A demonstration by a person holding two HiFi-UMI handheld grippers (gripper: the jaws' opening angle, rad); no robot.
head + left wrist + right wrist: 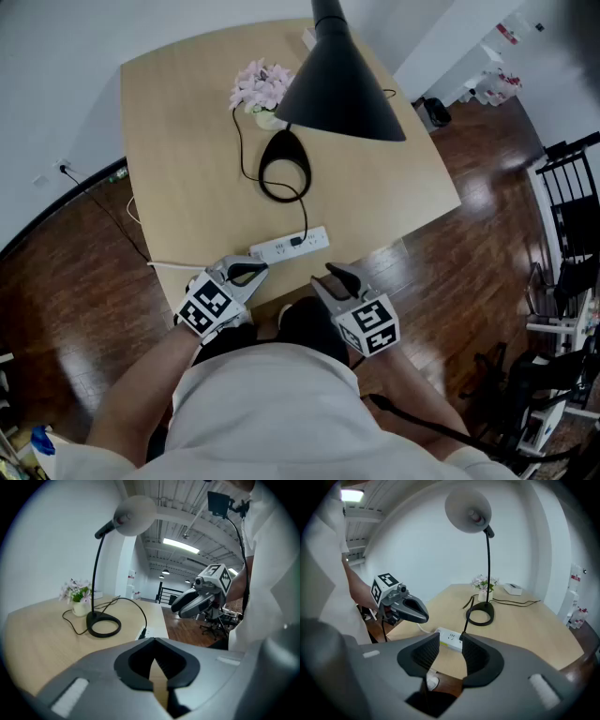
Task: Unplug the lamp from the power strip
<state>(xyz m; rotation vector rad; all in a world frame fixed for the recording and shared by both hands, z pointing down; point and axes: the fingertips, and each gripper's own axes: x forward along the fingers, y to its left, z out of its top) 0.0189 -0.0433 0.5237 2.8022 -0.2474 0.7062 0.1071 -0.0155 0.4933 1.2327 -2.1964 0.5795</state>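
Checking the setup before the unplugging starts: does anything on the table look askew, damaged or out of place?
Nothing stands out. The lamp stands upright, its plug sits in the power strip, which lies flat near the front edge of the table, and the flower pot is upright.

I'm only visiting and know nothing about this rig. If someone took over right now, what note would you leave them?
Left gripper: shut, empty, just short of the power strip.
Right gripper: open, empty, also just short of the strip.
Lamp stands mid-table; its black plug sits in the strip.
Done: nothing yet.
Left: grip the plug and pull it out, probably steadying the strip.
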